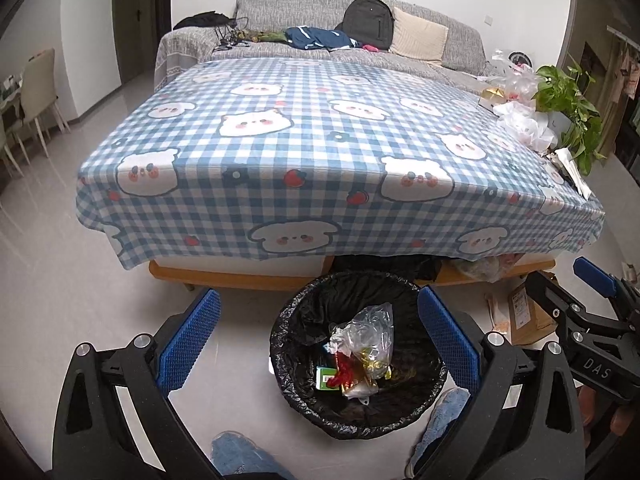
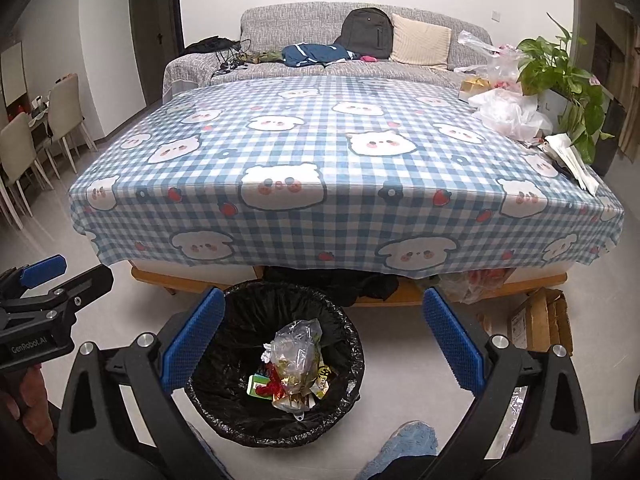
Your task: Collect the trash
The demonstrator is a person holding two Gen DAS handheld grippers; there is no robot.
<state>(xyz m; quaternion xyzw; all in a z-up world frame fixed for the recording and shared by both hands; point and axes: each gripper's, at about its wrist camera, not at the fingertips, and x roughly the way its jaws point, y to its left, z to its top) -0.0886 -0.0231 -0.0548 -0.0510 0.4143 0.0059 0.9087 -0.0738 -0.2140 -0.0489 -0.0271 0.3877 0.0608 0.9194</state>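
Note:
A round bin with a black liner point(image 1: 304, 396) point(image 2: 240, 420) stands on the floor in front of the table. Inside lie a clear plastic bag point(image 1: 370, 334) point(image 2: 298, 342), red and gold wrappers and a small green carton point(image 1: 325, 378) point(image 2: 256, 385). My left gripper point(image 1: 320, 336) is open and empty above the bin. My right gripper point(image 2: 324, 340) is open and empty, also above the bin, to the right of the left one. More plastic bags point(image 1: 522, 120) point(image 2: 508, 114) and white paper point(image 2: 572, 156) lie at the table's right edge.
The table carries a blue checked cloth with bears point(image 1: 304, 140) point(image 2: 320, 152). A potted plant point(image 2: 560, 76) stands at its right. A cardboard box point(image 2: 540, 320) lies on the floor to the right. A grey sofa point(image 2: 340, 40) stands behind, chairs point(image 2: 24, 152) at the left.

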